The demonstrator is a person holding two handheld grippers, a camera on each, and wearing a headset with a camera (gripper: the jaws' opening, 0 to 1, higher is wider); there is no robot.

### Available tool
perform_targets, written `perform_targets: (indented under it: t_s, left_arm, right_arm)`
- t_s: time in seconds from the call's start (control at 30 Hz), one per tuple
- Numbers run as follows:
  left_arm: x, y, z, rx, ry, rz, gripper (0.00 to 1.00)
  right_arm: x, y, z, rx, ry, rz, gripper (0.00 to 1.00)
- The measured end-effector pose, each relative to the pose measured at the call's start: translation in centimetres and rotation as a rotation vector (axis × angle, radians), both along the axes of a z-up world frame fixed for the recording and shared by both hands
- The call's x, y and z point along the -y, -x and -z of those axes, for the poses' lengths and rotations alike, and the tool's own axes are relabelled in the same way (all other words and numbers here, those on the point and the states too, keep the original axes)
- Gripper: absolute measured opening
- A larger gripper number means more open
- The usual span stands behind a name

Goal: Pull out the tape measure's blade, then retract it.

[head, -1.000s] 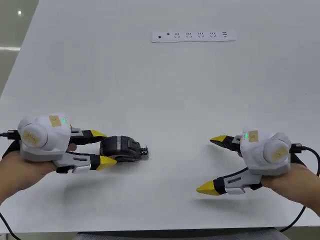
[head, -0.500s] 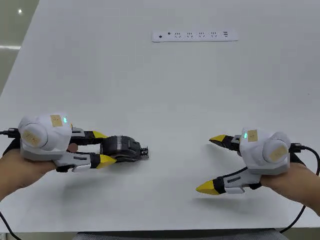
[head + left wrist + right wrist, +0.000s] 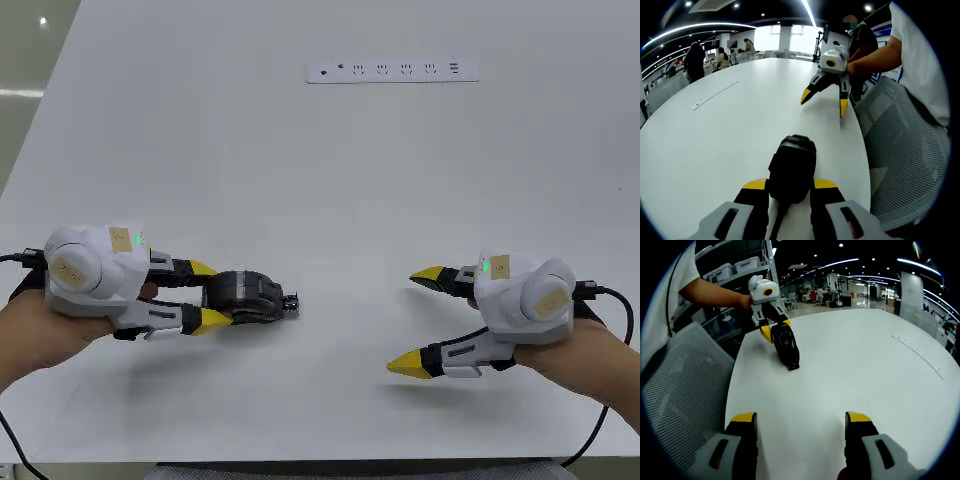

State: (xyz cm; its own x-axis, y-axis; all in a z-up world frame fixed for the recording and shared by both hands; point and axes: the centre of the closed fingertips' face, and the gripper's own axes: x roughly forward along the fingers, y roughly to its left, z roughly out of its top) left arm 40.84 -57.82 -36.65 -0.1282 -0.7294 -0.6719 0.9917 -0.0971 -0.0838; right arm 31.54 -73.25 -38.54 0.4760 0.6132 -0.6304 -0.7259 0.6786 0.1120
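Head view: each gripper body carries a small tan sticker (image 3: 121, 239), but the marks on it are too small to read. The left gripper (image 3: 206, 294) has its yellow-tipped jaws narrowed onto the rear of the tape measure (image 3: 248, 294). The tape measure is a black, rounded case lying on the bench (image 3: 320, 180), with its end hook (image 3: 291, 299) at the nose, pointing away from the jaws. The right gripper (image 3: 415, 320) sits well apart, jaws spread wide and holding nothing. Bare matte white bench lies between the two grippers and far ahead of them. The near edge is just behind both hands. A flat white power strip (image 3: 392, 71) lies far forward of the grippers.

Left gripper view: the tape measure (image 3: 792, 167) is pinched between the two yellow pads of the left gripper (image 3: 790, 184), its dark ribbed case running forward. No writing can be made out on the case. Ahead, the right gripper (image 3: 824, 102) points its wide jaws back this way. The bench edge runs close on the right, with a grey mesh chair (image 3: 900, 150) beyond it.

Right gripper view: the right gripper (image 3: 800, 417) has its jaws wide, with smooth white bench between them. Ahead and to the left, the left gripper (image 3: 776, 329) clamps the tape measure (image 3: 786, 347), whose hook end faces this way. The power strip (image 3: 917, 355) lies far to the right. The bench edge curves past on the left beside the mesh chair (image 3: 680, 390).
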Motion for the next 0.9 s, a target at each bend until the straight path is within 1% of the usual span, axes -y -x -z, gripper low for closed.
perform_targets:
  t_s: [0.07,0.1,0.17,0.37,0.5,0.57,0.63,0.67,0.7,0.77,0.9]
  left_arm:
    - [0.0,0.0,0.0,0.008,-0.007,0.015,0.29]
    - [0.0,0.0,0.0,0.014,-0.012,0.025,0.29]
    - [0.1,0.1,0.0,0.028,-0.021,0.046,0.29]
    - [0.0,0.1,0.1,0.045,-0.035,0.079,0.28]
    - [0.0,0.1,0.1,0.053,-0.042,0.099,0.28]
    - [0.0,0.2,0.1,0.053,-0.045,0.102,0.27]
    - [0.0,0.2,0.1,0.058,-0.049,0.109,0.27]
    - [0.0,0.2,0.1,0.069,-0.048,0.126,0.27]
    - [0.0,0.2,0.1,0.065,-0.049,0.124,0.27]
    - [0.0,0.2,0.1,0.068,-0.052,0.132,0.27]
    - [0.0,0.2,0.1,0.066,-0.051,0.136,0.27]
  right_arm:
    - [-0.4,-0.3,-0.2,0.016,-0.009,-0.012,0.68]
    - [-0.7,-0.5,-0.3,0.02,-0.021,-0.013,0.68]
    - [-1.1,-0.9,-0.3,0.033,-0.025,-0.02,0.67]
    - [-2.4,-1.9,-0.2,0.051,-0.048,-0.036,0.63]
    - [-3.6,-2.8,-0.2,0.073,-0.069,-0.046,0.59]
    - [-4.0,-3.0,0.0,0.071,-0.072,-0.052,0.58]
    - [-4.6,-3.3,-0.2,0.089,-0.078,-0.063,0.55]
    - [-4.9,-3.6,-0.4,0.096,-0.084,-0.065,0.55]
    - [-5.1,-3.8,-0.4,0.101,-0.088,-0.068,0.55]
    - [-5.6,-4.1,-0.3,0.113,-0.09,-0.082,0.53]
    - [-6.6,-4.4,0.1,0.113,-0.093,-0.115,0.5]
